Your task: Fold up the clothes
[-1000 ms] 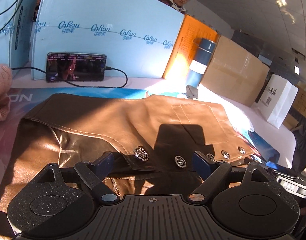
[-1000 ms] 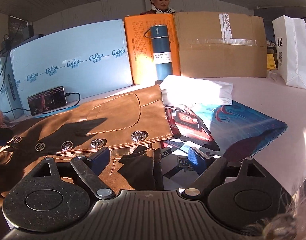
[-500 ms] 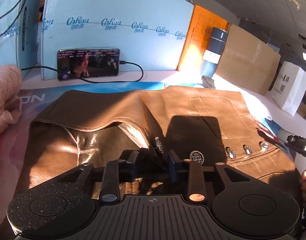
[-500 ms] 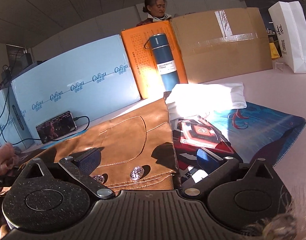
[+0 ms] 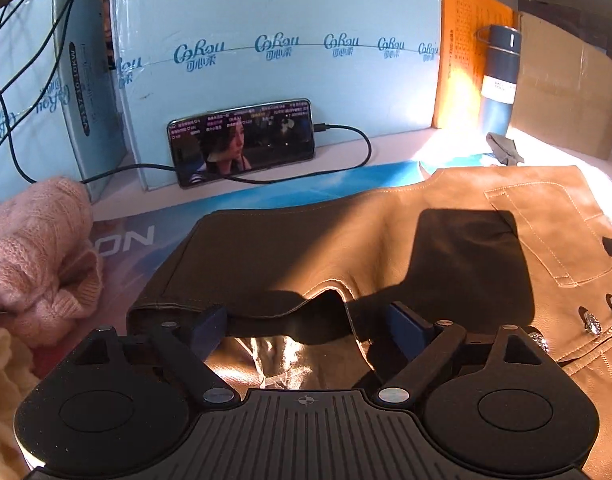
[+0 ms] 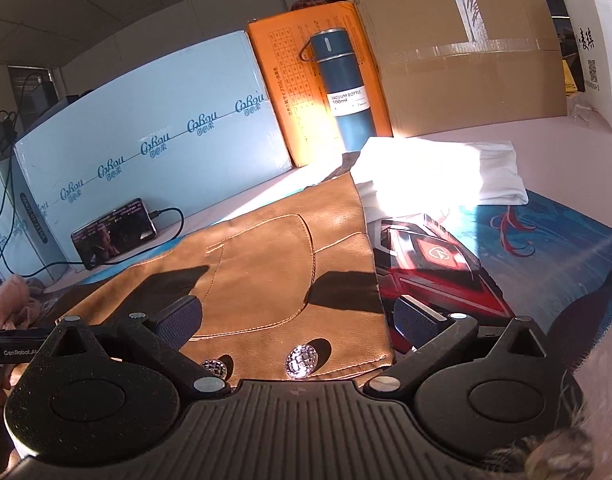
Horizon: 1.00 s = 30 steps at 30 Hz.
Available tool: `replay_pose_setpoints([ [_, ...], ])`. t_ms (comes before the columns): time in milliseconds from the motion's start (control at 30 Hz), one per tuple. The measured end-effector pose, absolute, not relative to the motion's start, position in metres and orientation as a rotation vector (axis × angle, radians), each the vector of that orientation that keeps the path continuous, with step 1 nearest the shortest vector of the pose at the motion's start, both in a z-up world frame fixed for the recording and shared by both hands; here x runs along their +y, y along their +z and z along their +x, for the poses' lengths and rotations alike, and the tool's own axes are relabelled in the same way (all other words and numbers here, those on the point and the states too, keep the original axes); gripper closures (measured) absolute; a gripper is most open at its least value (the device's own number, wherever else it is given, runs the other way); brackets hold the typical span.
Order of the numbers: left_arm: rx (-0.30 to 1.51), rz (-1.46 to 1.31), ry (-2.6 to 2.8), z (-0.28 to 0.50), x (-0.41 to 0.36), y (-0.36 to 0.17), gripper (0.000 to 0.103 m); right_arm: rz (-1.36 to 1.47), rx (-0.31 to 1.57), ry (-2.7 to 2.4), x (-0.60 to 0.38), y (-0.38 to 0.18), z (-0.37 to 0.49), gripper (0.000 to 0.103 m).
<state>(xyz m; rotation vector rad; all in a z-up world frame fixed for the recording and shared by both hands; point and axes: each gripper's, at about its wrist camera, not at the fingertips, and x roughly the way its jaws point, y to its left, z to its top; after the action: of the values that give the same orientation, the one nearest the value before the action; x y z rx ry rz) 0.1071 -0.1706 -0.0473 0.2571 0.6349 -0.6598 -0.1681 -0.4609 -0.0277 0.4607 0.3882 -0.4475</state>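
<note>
Brown leather vest spread flat, both grippers open above its near edge

The leather vest (image 5: 446, 240) lies on the printed mat (image 6: 526, 240), its pocket and jewelled buttons (image 6: 301, 361) facing up, with a folded white cloth (image 6: 438, 172) just beyond its far right corner. The left gripper (image 5: 306, 322) has just been opening; its jaws stand wide over the dark, curled armhole edge with nothing pinched. The right gripper (image 6: 296, 316) is spread fully at the vest's buttoned corner, also empty. The leather looks fairly heavy, smooth and likely slippery, holding creases stiffly; the stitched hems at the armhole and the bottom corner seem the surest places to pinch.
</note>
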Motion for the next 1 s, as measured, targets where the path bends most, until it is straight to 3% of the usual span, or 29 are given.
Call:
replay_pose_setpoints([
  [267,0.622,0.189,-0.690,0.108,-0.161,-0.043,0.008,0.521,0.388,-0.488,-0.470,-0.040,-0.171,0.000],
  [500,0.326,0.047,-0.763,0.067,-0.123,-0.006,0.005,0.520,0.341,-0.466,-0.467,-0.045,-0.176,0.000],
  [767,0.038,0.276,-0.883,-0.018,-0.074,0.000,0.001,0.555,0.226,-0.376,-0.468,-0.042,-0.190,0.000],
  [1000,0.057,0.466,-1.019,-0.073,-0.055,-0.013,0.000,0.420,0.093,-0.308,-0.447,-0.035,-0.201,0.000],
])
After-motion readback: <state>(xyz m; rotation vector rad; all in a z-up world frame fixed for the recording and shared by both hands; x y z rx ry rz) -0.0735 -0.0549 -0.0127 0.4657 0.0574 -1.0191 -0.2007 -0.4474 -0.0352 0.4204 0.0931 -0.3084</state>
